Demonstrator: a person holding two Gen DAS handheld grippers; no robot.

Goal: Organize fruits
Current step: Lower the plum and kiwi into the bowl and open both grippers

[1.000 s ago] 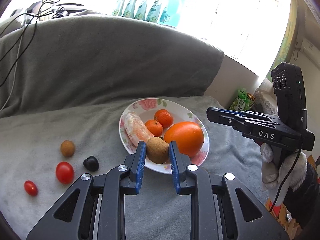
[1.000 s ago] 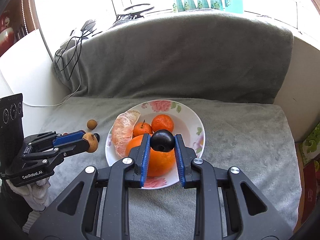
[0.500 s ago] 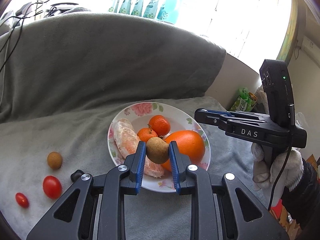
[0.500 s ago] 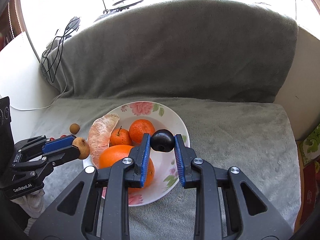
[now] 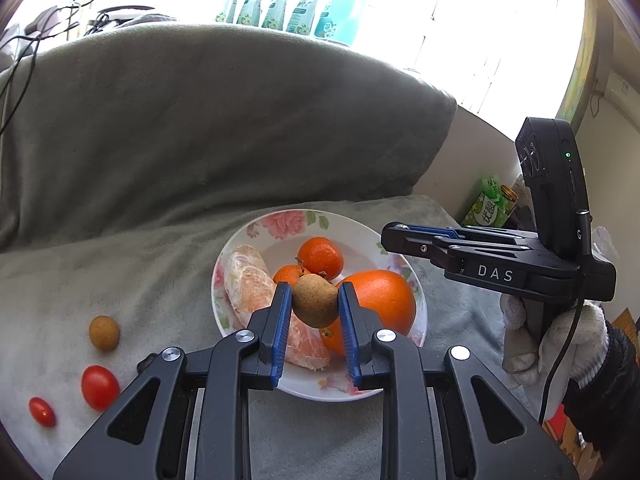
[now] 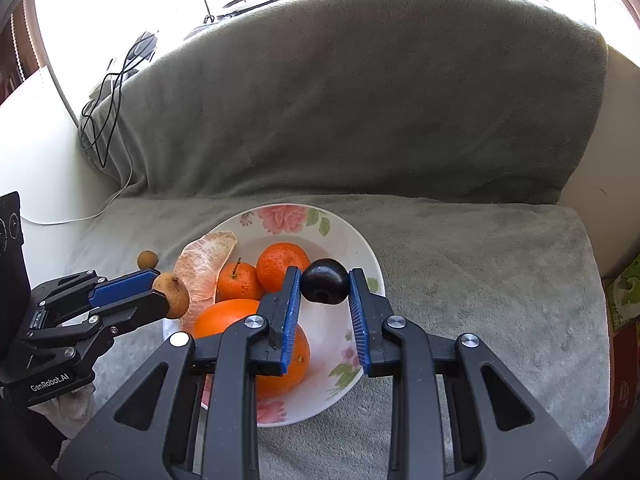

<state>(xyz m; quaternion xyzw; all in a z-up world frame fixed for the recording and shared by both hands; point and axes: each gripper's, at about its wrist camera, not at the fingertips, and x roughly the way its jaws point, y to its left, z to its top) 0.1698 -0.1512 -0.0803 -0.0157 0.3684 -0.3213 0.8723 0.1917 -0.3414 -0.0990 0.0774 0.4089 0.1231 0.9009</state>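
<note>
My left gripper is shut on a small brown fruit and holds it above the near part of the flowered plate. In the plate lie a large orange, two mandarins and a peeled citrus segment. My right gripper is shut on a dark round plum, which hangs over the bare right side of the plate. From the right wrist view the left gripper hovers at the plate's left rim.
Loose on the grey blanket left of the plate lie a brown fruit, two cherry tomatoes and a dark fruit half hidden by my left gripper. A gloved hand holds the right gripper. The blanket's raised back stands behind.
Both grippers moved in over the plate with their fruit. The plum shifted from above the orange to above the plate's bare right side. Both grips are unchanged.
</note>
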